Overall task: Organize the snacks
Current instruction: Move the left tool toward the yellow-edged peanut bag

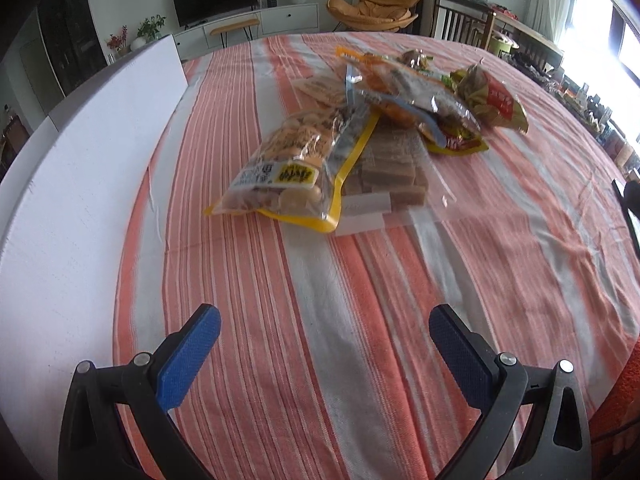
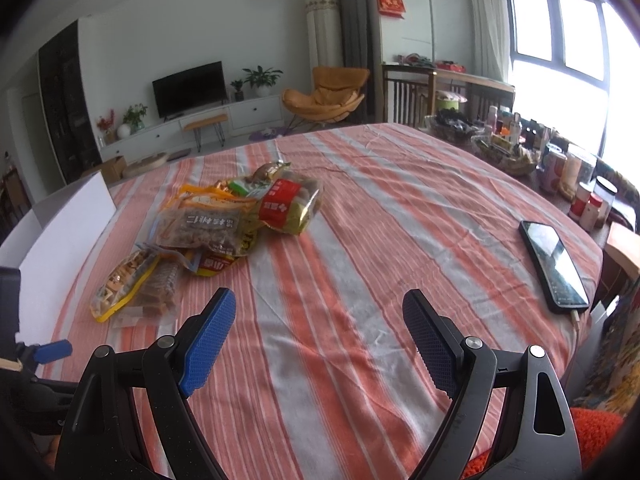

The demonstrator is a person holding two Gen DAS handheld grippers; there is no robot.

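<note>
Both our left gripper (image 1: 324, 332) and right gripper (image 2: 318, 316) hang with jaws apart, empty. The snack bags (image 1: 360, 120) are heaped mid-tablecloth (image 1: 360, 320), right of the white box (image 1: 80, 184). Likely light, crinkly, slippery; we'd pinch the yellow-edged bag (image 1: 292, 160) at its sealed edge.

A heap of snack bags lies flat and overlapping: a yellow-edged clear bag of wrapped candies (image 1: 292, 160) nearest, partly covering a clear bag of brown blocks (image 1: 394, 168), with a red-labelled gold packet (image 2: 290, 204) farthest.
</note>
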